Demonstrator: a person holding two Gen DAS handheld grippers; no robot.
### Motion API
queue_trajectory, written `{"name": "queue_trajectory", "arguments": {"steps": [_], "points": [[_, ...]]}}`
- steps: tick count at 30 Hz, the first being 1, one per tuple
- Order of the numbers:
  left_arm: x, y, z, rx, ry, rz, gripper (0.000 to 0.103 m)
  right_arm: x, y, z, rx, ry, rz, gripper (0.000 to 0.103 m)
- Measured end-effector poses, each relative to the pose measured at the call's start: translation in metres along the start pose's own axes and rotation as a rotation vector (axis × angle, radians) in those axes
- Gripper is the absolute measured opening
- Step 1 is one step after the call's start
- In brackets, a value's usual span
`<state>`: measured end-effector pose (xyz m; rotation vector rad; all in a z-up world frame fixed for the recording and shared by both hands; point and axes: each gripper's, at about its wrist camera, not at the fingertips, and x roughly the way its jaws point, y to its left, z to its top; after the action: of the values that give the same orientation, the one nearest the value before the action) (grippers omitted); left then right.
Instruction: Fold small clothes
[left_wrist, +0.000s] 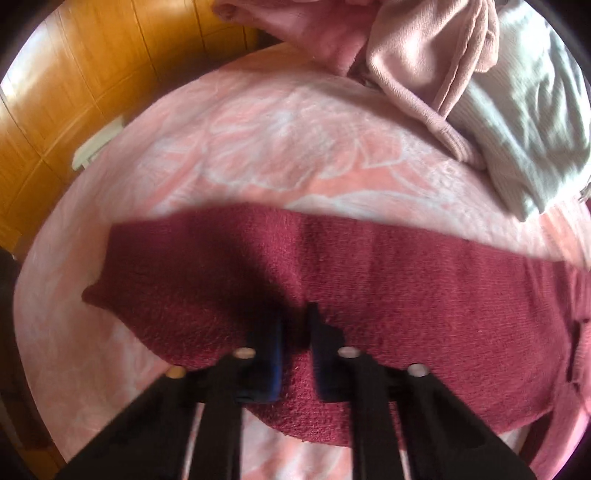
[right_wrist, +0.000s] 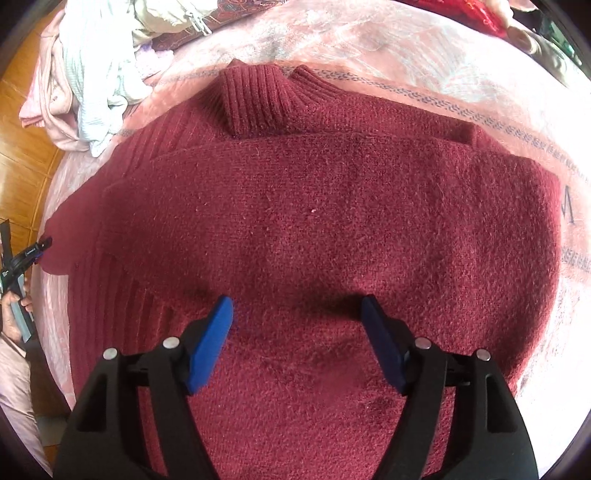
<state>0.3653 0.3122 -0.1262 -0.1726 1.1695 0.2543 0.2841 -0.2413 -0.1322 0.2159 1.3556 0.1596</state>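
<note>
Both wrist views steeply downward, close over the shared maroon sweater on bed.

We are in a home bedroom: a bed covered with a pink, white-flowered plush blanket stands on an orange-brown wooden plank floor. Loose household clothing lies on it, a heap of pale pink and white garments near one edge.
</note>
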Motion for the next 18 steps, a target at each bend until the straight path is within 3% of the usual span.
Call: {"name": "queue_trajectory", "arguments": {"steps": [4,8,18], "points": [[-0.022,0.0,0.001,-0.052,-0.061,-0.13,0.008,-0.005,-0.006,-0.004,0.006,0.0,0.026,0.071],[-0.058,-0.038,-0.002,0.033,-0.118,-0.211,0.008,-0.012,-0.014,-0.008,0.022,-0.001,0.045,0.07],[-0.132,-0.213,-0.029,0.253,-0.174,-0.482,0.008,-0.047,-0.041,-0.019,0.026,-0.06,0.06,0.07]]}}
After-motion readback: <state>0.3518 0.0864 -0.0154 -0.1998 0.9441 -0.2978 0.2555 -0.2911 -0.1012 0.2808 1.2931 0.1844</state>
